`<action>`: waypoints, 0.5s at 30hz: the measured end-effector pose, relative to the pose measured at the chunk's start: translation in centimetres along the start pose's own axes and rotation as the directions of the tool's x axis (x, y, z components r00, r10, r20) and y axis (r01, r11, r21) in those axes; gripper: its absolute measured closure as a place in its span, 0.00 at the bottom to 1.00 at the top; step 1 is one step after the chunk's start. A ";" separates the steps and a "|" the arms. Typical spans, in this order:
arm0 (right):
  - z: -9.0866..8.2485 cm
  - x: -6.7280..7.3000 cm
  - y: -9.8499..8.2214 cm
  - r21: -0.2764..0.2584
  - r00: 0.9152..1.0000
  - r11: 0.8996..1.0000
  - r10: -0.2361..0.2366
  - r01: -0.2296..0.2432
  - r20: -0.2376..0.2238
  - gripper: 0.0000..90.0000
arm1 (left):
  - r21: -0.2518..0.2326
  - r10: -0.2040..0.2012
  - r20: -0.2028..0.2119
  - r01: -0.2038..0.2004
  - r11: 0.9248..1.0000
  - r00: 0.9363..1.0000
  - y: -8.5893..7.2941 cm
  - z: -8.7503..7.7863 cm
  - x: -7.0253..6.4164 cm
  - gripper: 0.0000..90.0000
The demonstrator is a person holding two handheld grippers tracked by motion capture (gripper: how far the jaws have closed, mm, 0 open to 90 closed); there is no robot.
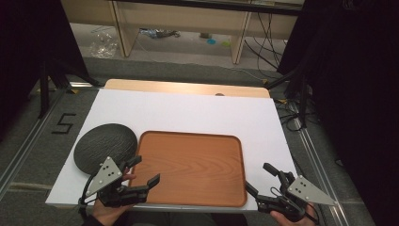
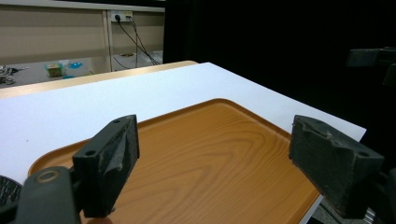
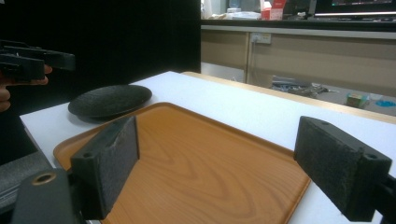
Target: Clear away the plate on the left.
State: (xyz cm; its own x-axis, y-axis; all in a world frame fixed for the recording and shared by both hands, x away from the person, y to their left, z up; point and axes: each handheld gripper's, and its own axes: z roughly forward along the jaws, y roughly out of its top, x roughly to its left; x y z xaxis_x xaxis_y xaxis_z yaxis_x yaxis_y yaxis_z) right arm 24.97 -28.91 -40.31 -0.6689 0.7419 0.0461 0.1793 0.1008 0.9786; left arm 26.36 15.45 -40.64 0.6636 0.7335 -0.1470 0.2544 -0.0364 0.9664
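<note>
The left claw [image 1: 139, 172] and the right claw [image 1: 263, 178] sit at the near edge of the bench [image 1: 188, 113], each held by a hand at the bottom of the high view, and both have their jaws spread wide with nothing between them. The left claw hangs over the near left corner of the wooden tray [image 1: 193, 167], its jaws pointing toward the tray's middle; in the left gripper view the tray [image 2: 210, 158] stretches bare between and beyond the two black pads. The right claw sits just off the tray's near right corner, above the white bench surface, aimed back across the tray; in the right gripper view the tray [image 3: 196, 168] lies between its open jaws.

A dark, textured round plate [image 1: 106, 147] rests on the bench just left of the tray, its rim close beside or touching the tray's left edge. It lies just beyond the left claw, and in the right gripper view the plate [image 3: 111, 101] shows past the tray's far corner, with the left claw [image 3: 32, 58] in the air at the frame's left.
</note>
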 end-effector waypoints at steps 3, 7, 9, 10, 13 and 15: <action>0.0 0.0 0.0 0.000 1.000 1.000 -0.001 0.001 0.002 0.17 | -0.002 -0.013 -0.003 0.013 1.000 1.000 0.0 0.0 0.2 0.18; 0.0 -0.1 -0.1 -0.016 1.000 1.000 0.002 -0.002 0.012 0.17 | -0.005 -0.013 -0.002 0.013 1.000 1.000 0.1 0.1 0.4 0.18; -0.1 -0.1 -0.1 -0.013 1.000 1.000 0.003 -0.003 0.012 0.17 | -0.005 -0.013 0.000 0.013 1.000 1.000 0.1 0.1 0.4 0.18; -0.1 -0.1 -0.1 -0.005 1.000 1.000 0.006 -0.006 0.006 0.17 | -0.004 -0.013 -0.001 0.013 1.000 1.000 0.1 0.1 0.4 0.18; -0.2 -0.2 -0.1 -0.005 1.000 1.000 -0.003 0.003 0.006 0.17 | -0.005 -0.023 -0.008 0.023 1.000 1.000 0.1 0.1 0.4 0.18; -0.2 -0.2 -0.1 0.003 1.000 1.000 0.012 -0.012 0.009 0.17 | -0.007 -0.022 -0.010 0.022 1.000 1.000 0.1 0.1 0.5 0.18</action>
State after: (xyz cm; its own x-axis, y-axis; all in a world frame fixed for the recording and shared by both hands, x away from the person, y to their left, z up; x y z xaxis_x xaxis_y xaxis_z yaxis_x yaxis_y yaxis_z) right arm 24.94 -29.17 -40.39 -0.6600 0.7491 0.0564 0.1897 0.0936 0.9774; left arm 26.78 15.74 -40.61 0.6509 0.7407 -0.1664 0.2639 -0.0152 0.9644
